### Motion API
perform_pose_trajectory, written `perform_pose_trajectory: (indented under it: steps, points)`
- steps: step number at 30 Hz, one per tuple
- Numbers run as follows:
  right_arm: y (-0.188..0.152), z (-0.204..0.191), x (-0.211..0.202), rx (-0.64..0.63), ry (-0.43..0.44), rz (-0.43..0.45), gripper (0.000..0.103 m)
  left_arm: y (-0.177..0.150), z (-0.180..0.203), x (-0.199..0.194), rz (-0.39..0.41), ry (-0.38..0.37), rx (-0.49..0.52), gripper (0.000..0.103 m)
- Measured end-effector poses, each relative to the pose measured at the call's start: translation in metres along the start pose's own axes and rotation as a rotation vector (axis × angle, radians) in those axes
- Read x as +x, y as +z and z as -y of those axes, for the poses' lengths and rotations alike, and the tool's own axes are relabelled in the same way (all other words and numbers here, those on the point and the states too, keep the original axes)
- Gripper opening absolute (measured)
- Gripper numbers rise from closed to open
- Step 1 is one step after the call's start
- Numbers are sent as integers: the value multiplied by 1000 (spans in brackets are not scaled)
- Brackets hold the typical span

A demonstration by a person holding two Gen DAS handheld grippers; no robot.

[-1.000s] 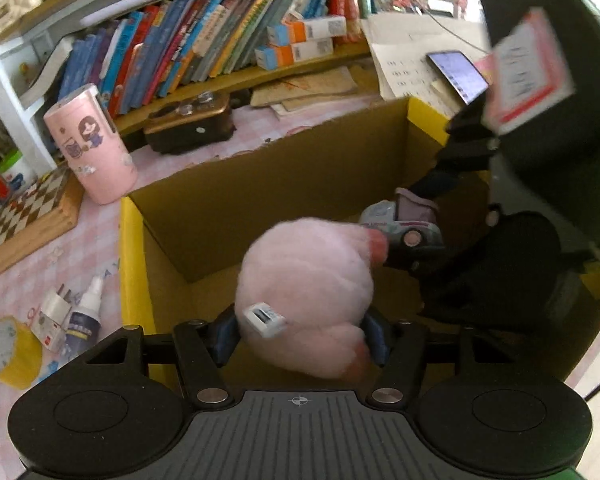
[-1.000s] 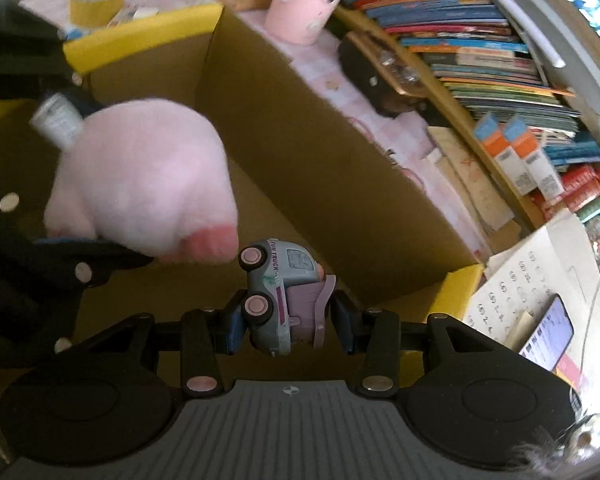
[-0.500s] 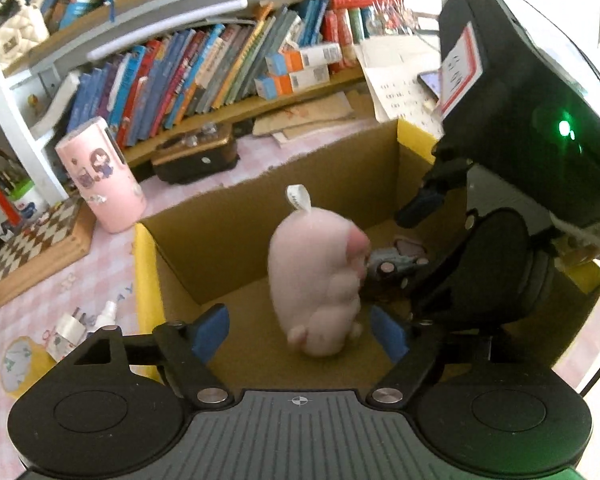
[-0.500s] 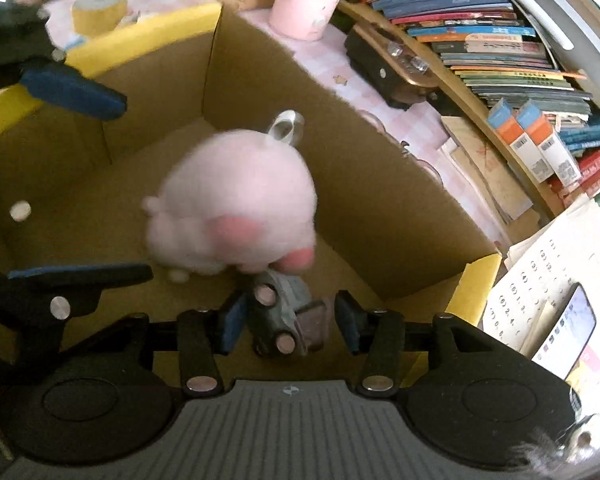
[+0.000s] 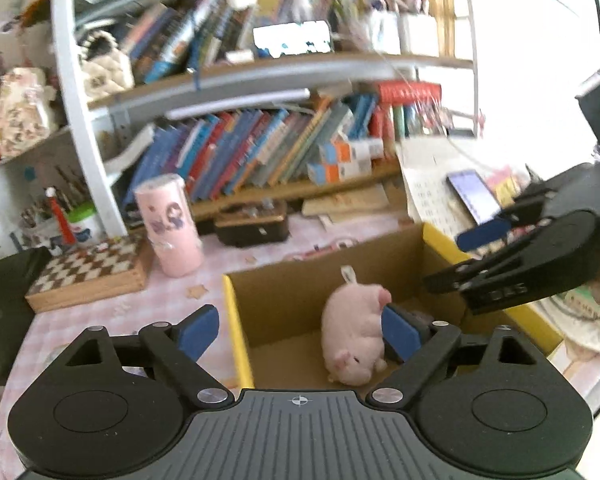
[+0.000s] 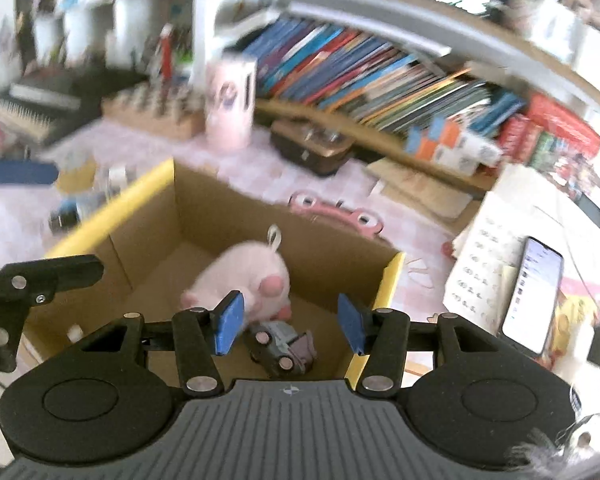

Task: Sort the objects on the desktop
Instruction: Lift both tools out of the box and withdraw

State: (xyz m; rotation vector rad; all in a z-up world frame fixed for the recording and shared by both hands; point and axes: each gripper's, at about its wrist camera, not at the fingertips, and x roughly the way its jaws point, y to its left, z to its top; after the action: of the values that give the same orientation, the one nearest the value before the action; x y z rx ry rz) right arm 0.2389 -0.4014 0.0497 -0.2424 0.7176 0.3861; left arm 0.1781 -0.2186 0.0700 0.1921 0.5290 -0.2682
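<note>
Left wrist view: a pink checked desk (image 5: 236, 268) fronts a crowded bookshelf (image 5: 260, 148). The left gripper (image 5: 296, 330) hangs above the near edge of a cardboard box (image 5: 284, 292), fingers spread wide, holding nothing. Inside the box, just ahead of the right finger, lies a pink plush pig (image 5: 354, 340). Ahead and left of the fingers, outside the box, stand a pink tumbler (image 5: 168, 224) and a chessboard (image 5: 88, 272); whether these are due for sorting cannot be told.

Right wrist view: same desk and shelf, blurred. The right gripper (image 6: 290, 322) sits over the box (image 6: 148, 224), fingers wide apart and empty. Between and below them a toy car (image 6: 284, 346) rests on the box floor, touching or just beside the pig (image 6: 244, 280). Left of the box, small bottles (image 6: 74, 210) and a yellow tape roll (image 6: 78, 172) lie on the desk; a phone (image 6: 532, 292) lies to the right.

Judgement: two items are boxed; loose items appear to remain, so sorting is partway.
</note>
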Motion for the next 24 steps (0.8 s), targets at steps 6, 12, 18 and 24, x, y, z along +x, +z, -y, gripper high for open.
perform_pose_trajectory:
  steps: [6, 12, 18, 24]
  points:
    - [-14, -5, -40, 119, -53, 96, 51, -5, -15, -27, 58, 6, -39, 92]
    - [-37, -18, -69, 225, -122, 151, 50, -21, -30, -50, 98, 21, -77, 92]
    - [-61, -38, -83, 354, -186, 171, 50, -39, -40, -70, 126, 23, -79, 92]
    - [-80, -68, -91, 422, -225, 166, 50, -60, -53, -82, 106, 11, -103, 92]
